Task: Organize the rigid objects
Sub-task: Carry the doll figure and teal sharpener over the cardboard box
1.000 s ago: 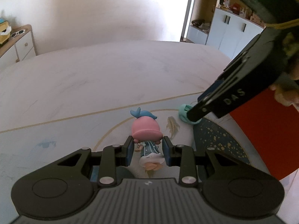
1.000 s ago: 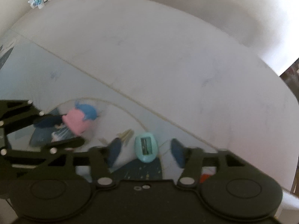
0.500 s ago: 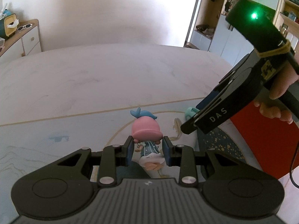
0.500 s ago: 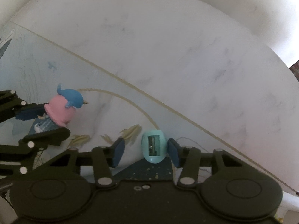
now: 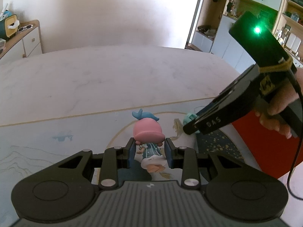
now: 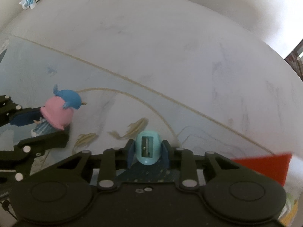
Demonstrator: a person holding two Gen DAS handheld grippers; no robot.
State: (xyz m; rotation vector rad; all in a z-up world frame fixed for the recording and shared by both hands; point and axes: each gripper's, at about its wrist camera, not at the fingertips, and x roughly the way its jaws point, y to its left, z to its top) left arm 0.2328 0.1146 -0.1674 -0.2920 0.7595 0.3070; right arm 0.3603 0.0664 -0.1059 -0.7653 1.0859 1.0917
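A small figurine with a pink hat and a blue whale on top stands on the printed mat, and my left gripper is shut on its striped body. The right wrist view shows the same figurine at the left, between the left gripper's fingers. A teal egg-shaped pencil sharpener lies on the mat between the blue pads of my right gripper. Those jaws are closing and the pads touch its sides. In the left wrist view the right gripper comes down steeply from the right and hides most of the sharpener.
The pale blue mat with gold lines and fish covers the near part of a white marble table. A red sheet lies at the right edge. A hand holds the right gripper. A cabinet and shelves stand beyond.
The right gripper's jaws have closed from wide apart onto the teal sharpener, which now sits centred between them. The left gripper keeps its hold on the figurine.
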